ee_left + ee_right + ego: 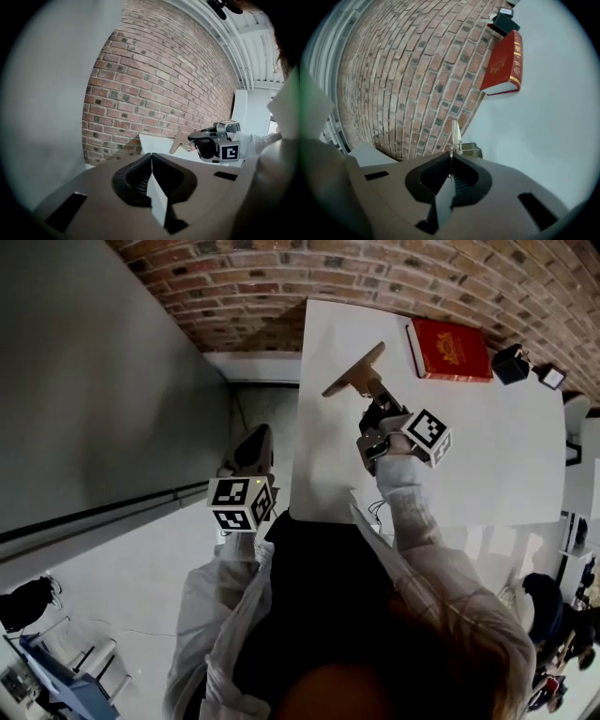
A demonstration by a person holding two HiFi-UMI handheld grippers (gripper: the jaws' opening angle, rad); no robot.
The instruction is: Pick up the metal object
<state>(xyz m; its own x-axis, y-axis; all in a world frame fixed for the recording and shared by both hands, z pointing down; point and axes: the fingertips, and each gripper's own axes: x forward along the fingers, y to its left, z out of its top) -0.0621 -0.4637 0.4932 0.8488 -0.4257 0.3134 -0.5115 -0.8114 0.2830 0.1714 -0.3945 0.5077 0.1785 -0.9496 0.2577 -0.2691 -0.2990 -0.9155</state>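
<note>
The metal object is a flat, tan-looking plate on a short stem, held just above the white table near its far left corner. My right gripper is shut on its stem. In the right gripper view the plate stands edge-on, rising from the closed jaws of the right gripper. My left gripper hangs off the table's left side over the floor, shut with nothing in it. The left gripper view shows the closed left gripper, and beyond it the right gripper with the metal object.
A red book lies at the table's far edge, also in the right gripper view. Two small black items sit to its right. A brick wall runs behind the table. A grey wall stands to the left.
</note>
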